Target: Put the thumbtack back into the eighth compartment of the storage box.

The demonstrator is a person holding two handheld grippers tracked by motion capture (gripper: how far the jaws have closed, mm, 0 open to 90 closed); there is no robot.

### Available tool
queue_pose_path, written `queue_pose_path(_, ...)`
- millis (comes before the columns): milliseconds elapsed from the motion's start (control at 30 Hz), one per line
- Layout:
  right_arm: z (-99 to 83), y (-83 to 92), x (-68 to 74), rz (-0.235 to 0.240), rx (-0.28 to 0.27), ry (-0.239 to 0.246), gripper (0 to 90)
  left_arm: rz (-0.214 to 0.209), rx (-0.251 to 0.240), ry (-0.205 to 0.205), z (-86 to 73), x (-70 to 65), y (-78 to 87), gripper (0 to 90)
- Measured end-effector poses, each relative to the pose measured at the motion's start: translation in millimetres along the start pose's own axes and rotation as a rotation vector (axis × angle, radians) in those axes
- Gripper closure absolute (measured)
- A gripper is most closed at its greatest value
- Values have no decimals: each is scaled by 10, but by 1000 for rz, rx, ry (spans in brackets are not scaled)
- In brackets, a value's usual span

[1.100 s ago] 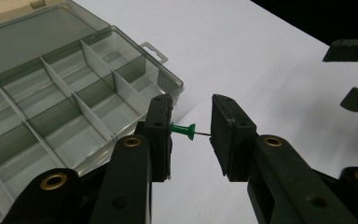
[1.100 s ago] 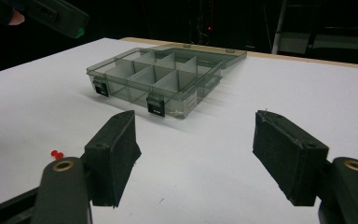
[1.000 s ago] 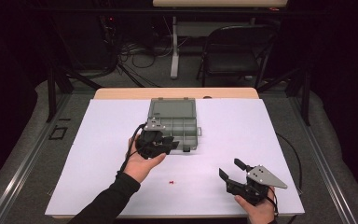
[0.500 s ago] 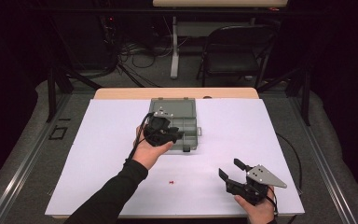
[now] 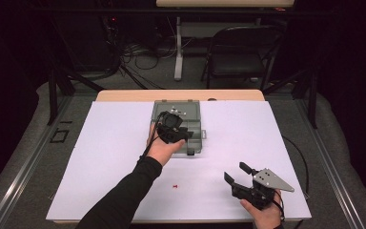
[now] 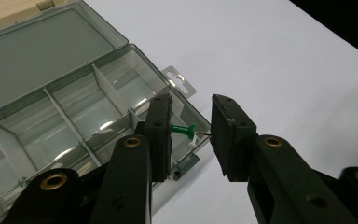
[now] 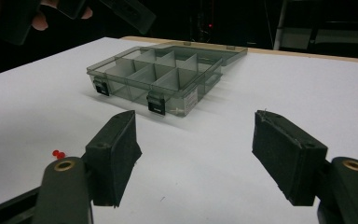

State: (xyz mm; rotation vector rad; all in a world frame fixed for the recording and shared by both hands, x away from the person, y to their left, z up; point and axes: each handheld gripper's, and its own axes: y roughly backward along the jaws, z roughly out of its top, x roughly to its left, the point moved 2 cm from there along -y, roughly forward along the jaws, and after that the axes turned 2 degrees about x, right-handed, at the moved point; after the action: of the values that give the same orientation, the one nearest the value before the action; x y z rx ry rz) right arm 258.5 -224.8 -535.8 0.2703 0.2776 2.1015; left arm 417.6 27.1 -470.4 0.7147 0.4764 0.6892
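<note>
1. Your table [image 5: 105,157] is covered in white, with a wooden edge at the far side and a dark room behind, where a black chair [image 5: 240,50] stands among floor cables.
2. The green push pin [image 6: 182,130] is small, with a flared plastic head and a thin metal point, lying level.
3. Your left gripper [image 6: 191,133] is clamped on that pin, head against one pad, point against the other, just above the near corner of the compartment box [image 5: 193,125].
4. The box is smoky grey with white dividers, its lid laid open.
5. A red push pin [image 5: 175,185] lies on the white cover, near you.
6. Your right gripper [image 7: 193,156] rests low, jaws wide apart, holding nothing.
</note>
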Motion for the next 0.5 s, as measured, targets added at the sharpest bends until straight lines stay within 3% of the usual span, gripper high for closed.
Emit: queue_pose_path(500,0,1,-4,4,0,1,302,29,47,6,-36,31,-333,690)
